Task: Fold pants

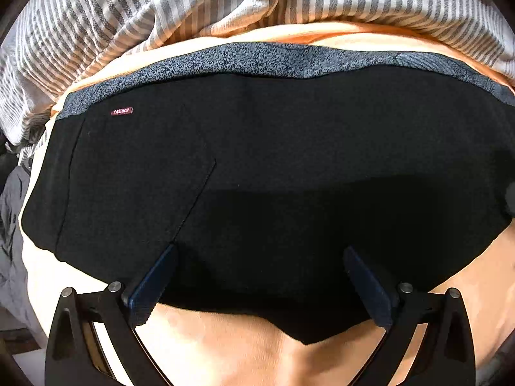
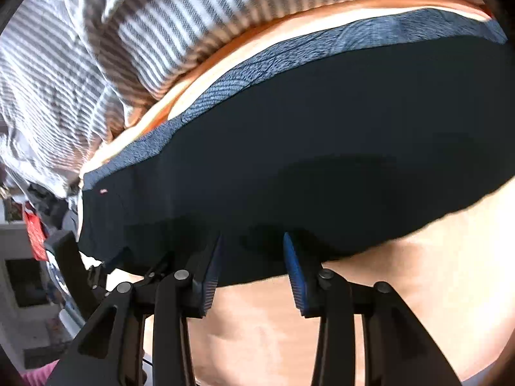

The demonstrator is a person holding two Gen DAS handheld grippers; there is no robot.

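Note:
Black pants (image 1: 289,160) lie flat and folded on an orange sheet (image 1: 231,337), with a blue-grey patterned band (image 1: 257,59) along their far edge and a small red "FASHION" label (image 1: 121,111) near the far left corner. My left gripper (image 1: 259,252) hangs over the pants' near edge, jaws wide open, nothing pinched between the blue pads (image 1: 154,283). In the right wrist view the same pants (image 2: 322,135) stretch across the frame. My right gripper (image 2: 252,243) is over their near edge, open, its pads (image 2: 297,276) apart and clear of the cloth.
A grey-and-white striped blanket (image 1: 161,3) is bunched along the far side of the sheet, close behind the pants. At the left of the right wrist view the bed ends; a red item (image 2: 33,234) and furniture stand beyond it. Bare orange sheet (image 2: 418,273) lies nearer than the pants.

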